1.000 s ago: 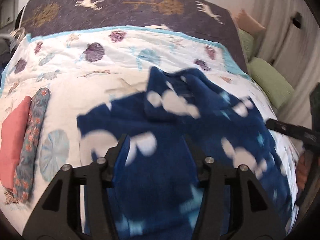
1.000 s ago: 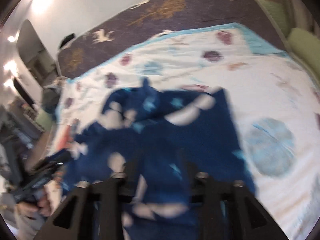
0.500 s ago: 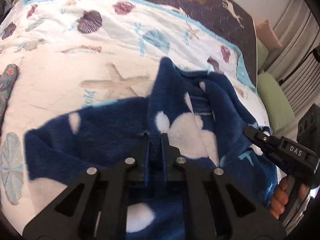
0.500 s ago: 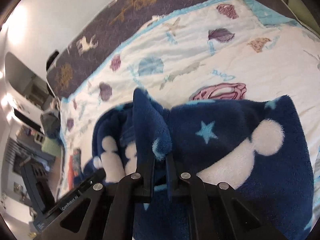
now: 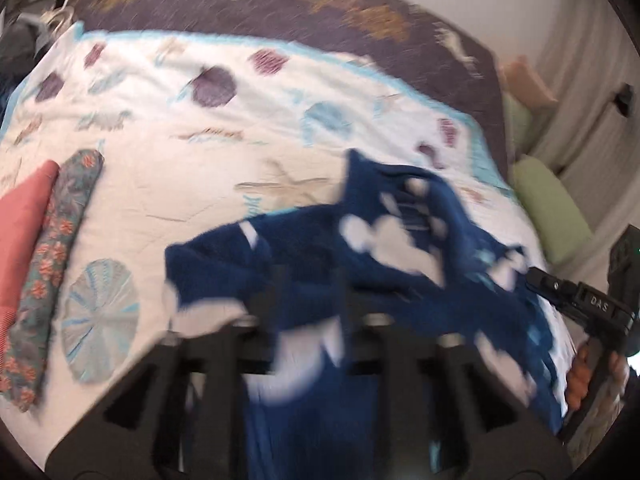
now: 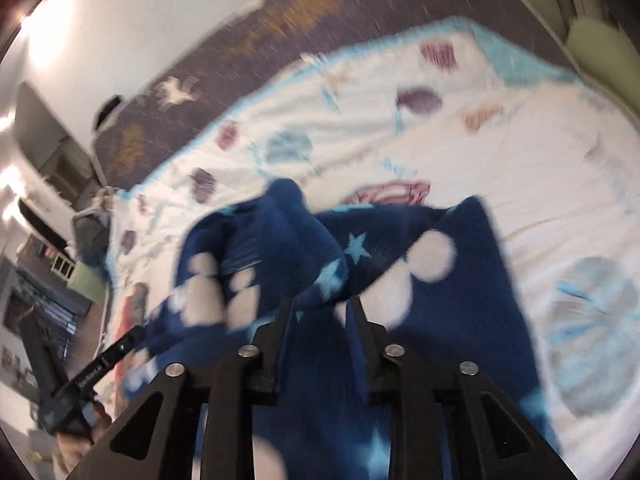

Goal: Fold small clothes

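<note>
A dark blue fleece garment (image 5: 360, 264), patterned with white clouds and pale blue stars, is seen rumpled on the near half of the bed (image 5: 192, 184), with one corner standing up in a peak toward the headboard side. In the right wrist view the same garment (image 6: 400, 248) is spread toward the right, a flat panel lying on the white quilt (image 6: 540, 160) printed with shells and starfish.

The left tool (image 5: 308, 316) is blurred by motion; its fingers appear parted, with blue fleece seen between and beneath them, though whether cloth is gripped cannot be told. The right tool (image 6: 320, 312) is shown with its fingers apart, fleece lying in the gap without being pinched.

Each tool is glimpsed in the other's view: the right one at the garment's right edge, the left one at its left edge.

At the left of the bed, two folded pieces are laid side by side: a coral one (image 5: 20, 232) and a floral grey one (image 5: 52, 264). Green cushions (image 5: 552, 216) are seen beyond the bed's right side.
</note>
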A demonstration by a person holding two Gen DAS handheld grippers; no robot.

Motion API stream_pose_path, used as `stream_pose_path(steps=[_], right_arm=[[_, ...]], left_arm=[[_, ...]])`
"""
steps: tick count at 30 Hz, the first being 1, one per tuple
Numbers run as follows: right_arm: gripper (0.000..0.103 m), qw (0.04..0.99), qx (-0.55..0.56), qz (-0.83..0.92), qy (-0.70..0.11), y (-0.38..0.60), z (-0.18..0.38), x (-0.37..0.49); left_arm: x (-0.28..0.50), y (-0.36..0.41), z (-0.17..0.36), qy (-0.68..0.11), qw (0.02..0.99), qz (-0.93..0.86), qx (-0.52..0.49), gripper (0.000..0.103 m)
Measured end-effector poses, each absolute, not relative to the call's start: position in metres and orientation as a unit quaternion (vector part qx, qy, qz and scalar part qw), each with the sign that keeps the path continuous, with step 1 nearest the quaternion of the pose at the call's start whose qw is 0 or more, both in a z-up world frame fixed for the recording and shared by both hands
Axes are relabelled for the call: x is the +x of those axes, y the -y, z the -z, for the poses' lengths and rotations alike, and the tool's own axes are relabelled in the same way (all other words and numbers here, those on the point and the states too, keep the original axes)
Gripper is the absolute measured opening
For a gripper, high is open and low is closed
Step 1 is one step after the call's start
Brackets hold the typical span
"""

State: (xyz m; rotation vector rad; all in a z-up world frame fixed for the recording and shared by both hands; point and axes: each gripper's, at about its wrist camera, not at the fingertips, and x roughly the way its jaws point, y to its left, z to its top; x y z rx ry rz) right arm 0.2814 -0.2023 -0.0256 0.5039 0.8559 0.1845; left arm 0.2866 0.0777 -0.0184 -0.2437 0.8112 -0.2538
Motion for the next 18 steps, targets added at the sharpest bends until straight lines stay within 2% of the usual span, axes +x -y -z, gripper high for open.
stream_pose_path(steps=[1, 4, 9, 18], right_arm=[[0.038, 0.879, 0.232, -0.094, -0.404, 0.204, 0.019, 0.267], [0.049, 0.895, 0.178, -0.09, -0.399, 0.206, 0.005, 0.214], [0.049, 0.892, 0.141, -0.087, -0.42, 0.217, 0.014, 0.13], [0.049, 0.891, 0.153, -0.087, -0.419, 0.224, 0.026, 0.027]], left_arm=[[0.272, -0.081, 0.013, -0.384, 0.907, 0.129, -0.113, 0.056], [0.221, -0.093, 0.004, -0.366, 0.914, 0.147, -0.092, 0.06], [0.155, -0.115, 0.013, -0.363, 0.916, 0.145, -0.087, 0.073], [0.057, -0.129, 0.03, -0.377, 0.91, 0.144, -0.094, 0.073]])
